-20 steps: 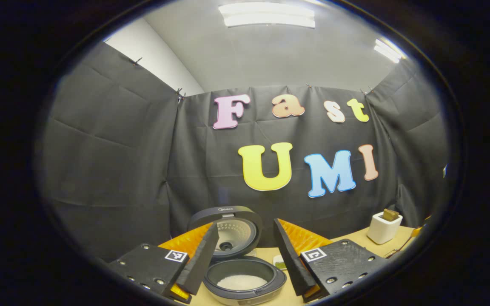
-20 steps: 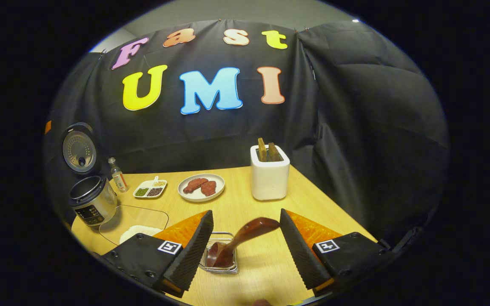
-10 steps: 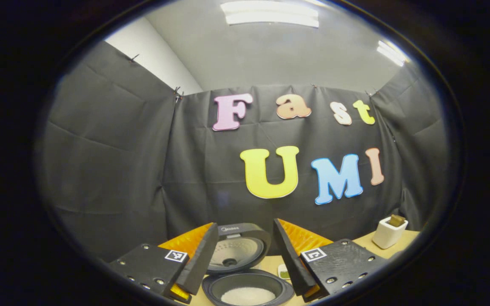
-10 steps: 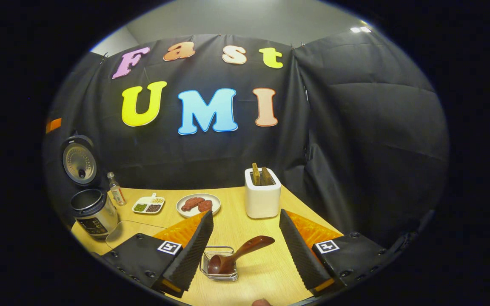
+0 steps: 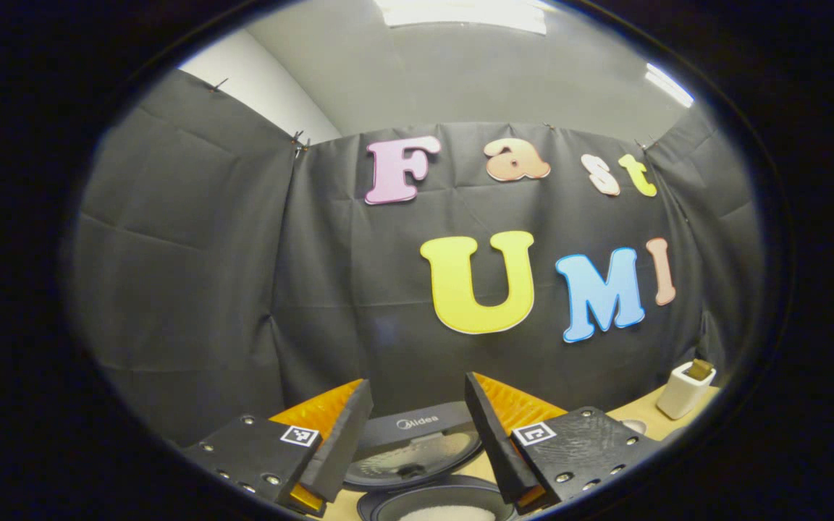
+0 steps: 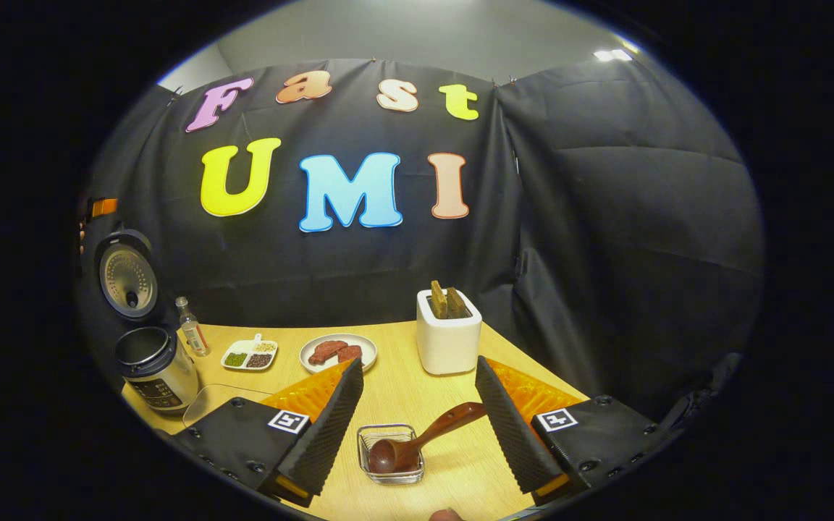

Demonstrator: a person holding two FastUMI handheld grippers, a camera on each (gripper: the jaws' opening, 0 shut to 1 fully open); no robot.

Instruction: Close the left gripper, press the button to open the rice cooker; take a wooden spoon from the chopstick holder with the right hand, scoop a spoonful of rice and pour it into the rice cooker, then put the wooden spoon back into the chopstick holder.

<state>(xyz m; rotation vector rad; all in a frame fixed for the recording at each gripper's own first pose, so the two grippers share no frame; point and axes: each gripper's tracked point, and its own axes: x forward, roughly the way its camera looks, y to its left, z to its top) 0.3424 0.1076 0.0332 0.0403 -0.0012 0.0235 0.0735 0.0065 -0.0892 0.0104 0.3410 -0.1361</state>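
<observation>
Here's the rice cooker [image 6: 155, 369] at the far left edge of the tabletop [image 6: 453, 463], lid up, and everything reads off it. Just right of the cooker stands a small bottle [image 6: 191, 327], then a divided dish [image 6: 250, 354], then a plate [image 6: 338, 352] with reddish pieces, and farther right the white chopstick holder [image 6: 449, 334] with wooden handles poking out.

The right hand-held gripper [image 6: 420, 423] hangs over the near part of the tabletop, well right of the cooker, fingers spread wide and gripping nothing. Between them sits a small glass dish [image 6: 390, 463] with the wooden spoon [image 6: 424, 443] resting bowl-down in it, handle slanting up toward the right finger; whether they touch, I can't tell.

From the left gripper view, the left hand-held gripper [image 5: 417, 434] is right above the cooker, fingers apart and empty. The open lid [image 5: 417, 449] sits between them, white rice [image 5: 446, 514] showing in the pot below.
</observation>
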